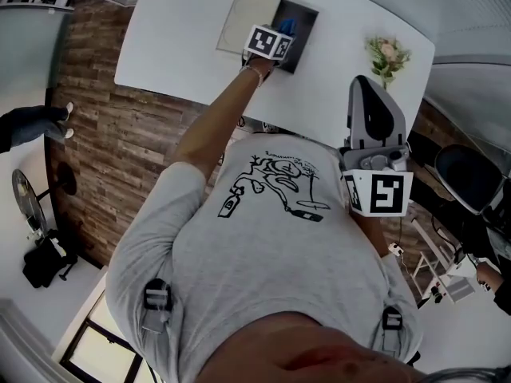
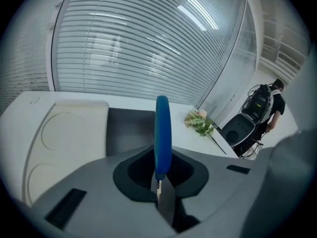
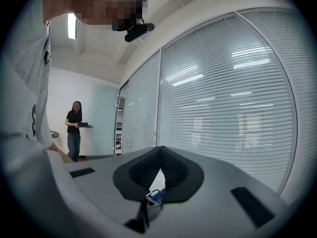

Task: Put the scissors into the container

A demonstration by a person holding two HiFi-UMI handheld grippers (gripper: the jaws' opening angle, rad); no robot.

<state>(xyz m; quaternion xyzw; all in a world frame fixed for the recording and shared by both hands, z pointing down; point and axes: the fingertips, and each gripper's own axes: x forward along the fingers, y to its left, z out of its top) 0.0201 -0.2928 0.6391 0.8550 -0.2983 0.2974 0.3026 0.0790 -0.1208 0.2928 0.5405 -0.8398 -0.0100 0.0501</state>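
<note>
The scissors [image 2: 162, 130] have a blue handle and stand edge-on between the jaws of my left gripper [image 2: 161, 168], which is shut on them; their metal blades [image 2: 162, 196] point back toward the camera. In the head view the left gripper [image 1: 277, 48] reaches out over the dark grey container [image 1: 302, 32] on the white table, and the blue handle [image 1: 287, 27] shows above the container. The container [image 2: 130, 128] lies just beyond the handle. My right gripper [image 1: 375, 126] is held up near the person's chest, away from the table, jaws shut with nothing between them [image 3: 160, 152].
A beige lid or tray [image 2: 67, 133] lies against the container's left side. A small spray of flowers [image 2: 199, 122] lies on the white table [image 1: 184, 38] to the right. A person [image 2: 270, 105] stands by a dark chair far right; another person [image 3: 74, 128] stands far off.
</note>
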